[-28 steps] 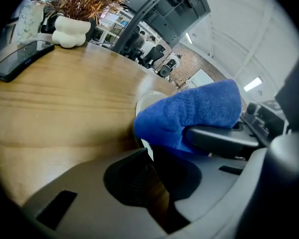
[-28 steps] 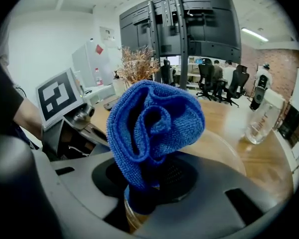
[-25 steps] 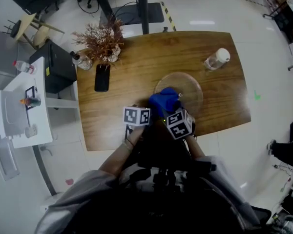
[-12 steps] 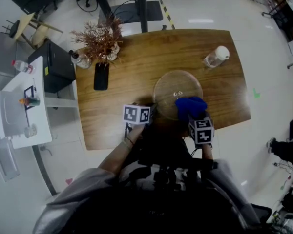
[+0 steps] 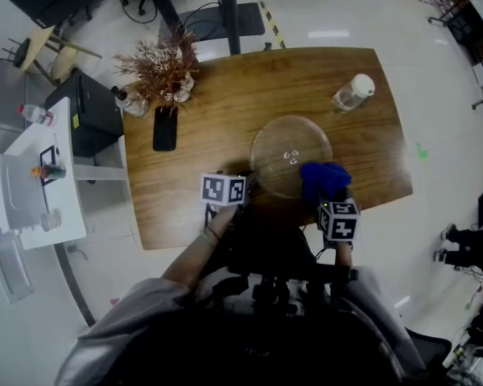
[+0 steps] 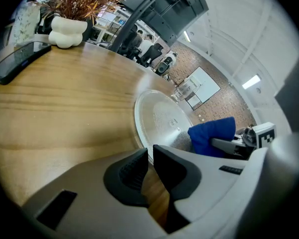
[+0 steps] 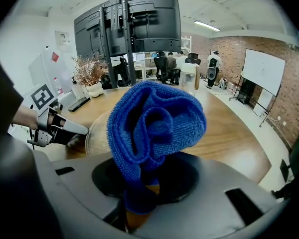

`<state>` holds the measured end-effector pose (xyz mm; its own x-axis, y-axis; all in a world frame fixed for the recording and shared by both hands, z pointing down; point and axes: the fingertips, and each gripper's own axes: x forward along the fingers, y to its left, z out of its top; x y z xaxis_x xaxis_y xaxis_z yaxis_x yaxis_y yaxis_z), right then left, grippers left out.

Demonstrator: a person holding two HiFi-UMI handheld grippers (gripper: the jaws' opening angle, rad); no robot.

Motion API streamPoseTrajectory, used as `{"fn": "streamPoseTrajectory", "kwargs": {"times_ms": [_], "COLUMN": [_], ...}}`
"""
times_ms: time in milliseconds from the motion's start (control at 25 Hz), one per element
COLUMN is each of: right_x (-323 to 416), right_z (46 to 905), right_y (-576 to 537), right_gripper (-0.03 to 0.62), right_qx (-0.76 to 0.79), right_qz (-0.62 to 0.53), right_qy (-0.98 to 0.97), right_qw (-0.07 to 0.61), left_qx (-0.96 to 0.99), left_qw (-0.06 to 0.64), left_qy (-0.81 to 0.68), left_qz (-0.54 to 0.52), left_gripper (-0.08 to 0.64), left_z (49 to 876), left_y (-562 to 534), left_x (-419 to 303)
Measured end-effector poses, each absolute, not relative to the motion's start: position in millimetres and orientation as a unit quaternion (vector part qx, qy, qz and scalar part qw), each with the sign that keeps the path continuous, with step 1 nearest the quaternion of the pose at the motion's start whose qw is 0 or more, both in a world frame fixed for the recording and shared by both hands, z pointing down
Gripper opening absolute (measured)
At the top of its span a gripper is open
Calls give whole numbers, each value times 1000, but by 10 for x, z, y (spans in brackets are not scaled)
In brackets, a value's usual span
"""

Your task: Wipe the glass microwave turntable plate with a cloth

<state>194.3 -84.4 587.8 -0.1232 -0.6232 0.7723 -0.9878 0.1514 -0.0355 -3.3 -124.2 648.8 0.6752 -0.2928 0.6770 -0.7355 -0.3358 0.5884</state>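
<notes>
cloth (image 7: 154, 128) clamped in right tool (image 7: 139, 203) hangs at rim of glass plate (image 5: 278, 147).

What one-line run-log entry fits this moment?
left gripper: shut on glass plate rim | right gripper: shut on blue cloth | cloth position: plate's near-right edge | cloth-plate contact: unclear

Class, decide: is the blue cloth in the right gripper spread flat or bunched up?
Bunched up. The blue cloth bulges in rounded folds above the right gripper, whose jaws pinch its lower end.
</notes>
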Motion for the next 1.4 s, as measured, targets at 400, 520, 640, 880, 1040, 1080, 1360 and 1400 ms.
{"fn": "streamPoseTrajectory", "kwargs": {"times_ms": [400, 520, 640, 880, 1040, 1080, 1360, 1400], "right_x": [524, 513, 705, 1171, 1473, 1540, 1988, 2035], "right_z": [5780, 5906, 5975, 5998, 6007, 6007, 6044, 6052], "right_y": [-908, -862, -836, -752, -708, -694, -582, -565], "right_gripper": [118, 118, 118, 118, 120, 120, 118, 118], "right_qx": [428, 420, 436, 480, 510, 516, 561, 566], "right_qz": [232, 229, 246, 280, 298, 301, 313, 319], "right_qy": [-804, -799, -787, -757, -737, -733, -695, -689], "right_qw": [341, 363, 360, 344, 329, 325, 324, 319], "left_qx": [781, 781, 783, 782, 783, 783, 784, 784], "left_qw": [475, 476, 473, 475, 474, 474, 474, 473], "left_qy": [-331, -331, -330, -328, -327, -327, -326, -326], "left_qz": [233, 232, 234, 234, 233, 234, 235, 235], "left_gripper": [28, 28, 28, 28, 28, 28, 28, 28], "left_z": [6487, 6489, 6491, 6486, 6483, 6484, 6486, 6487], "left_y": [-1243, -1247, -1244, -1240, -1250, -1247, -1238, -1241], "left_x": [-32, -36, -36, -41, -42, -41, -36, -35]}}
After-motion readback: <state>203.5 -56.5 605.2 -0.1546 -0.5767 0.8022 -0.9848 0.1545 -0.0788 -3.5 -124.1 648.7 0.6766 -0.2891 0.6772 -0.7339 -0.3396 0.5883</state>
